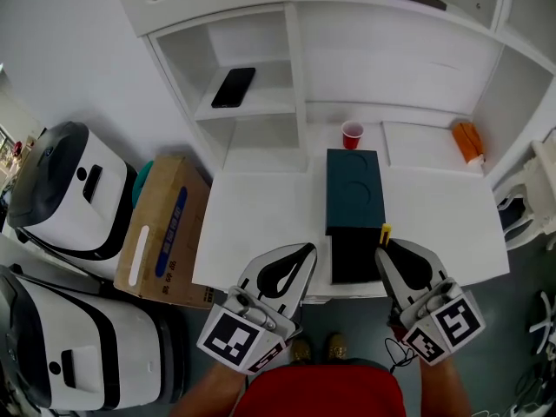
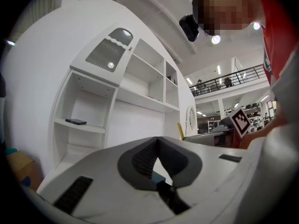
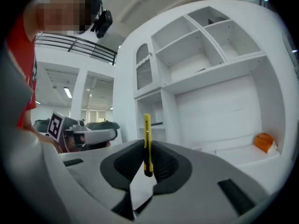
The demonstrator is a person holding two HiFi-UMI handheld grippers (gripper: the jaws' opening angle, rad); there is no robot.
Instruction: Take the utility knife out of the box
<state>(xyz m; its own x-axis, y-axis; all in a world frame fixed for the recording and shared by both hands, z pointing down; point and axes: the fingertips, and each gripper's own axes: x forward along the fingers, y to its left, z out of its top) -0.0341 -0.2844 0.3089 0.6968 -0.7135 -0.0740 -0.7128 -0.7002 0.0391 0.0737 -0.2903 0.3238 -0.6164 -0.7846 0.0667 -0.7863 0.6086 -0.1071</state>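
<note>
A dark teal box [image 1: 354, 189] lies on the white table [image 1: 261, 224], with a black open section [image 1: 354, 257] at its near end. Above the table's front edge, beside that section, my right gripper [image 1: 383, 248] is shut on a slim yellow utility knife [image 1: 386, 231]. In the right gripper view the knife [image 3: 147, 139] stands upright between the pads, clear of the box. My left gripper [image 1: 307, 250] hovers left of the box's near end, its jaws closed tip to tip with nothing in them. From the left gripper view [image 2: 157, 139] a corner of the teal box [image 2: 159, 176] shows through the gap.
A red cup [image 1: 352, 134] stands behind the box, and an orange object [image 1: 467, 140] lies at the back right. A black phone [image 1: 233, 87] rests on a shelf of the white unit. A cardboard box [image 1: 161, 228] and white machines [image 1: 69, 189] stand left of the table.
</note>
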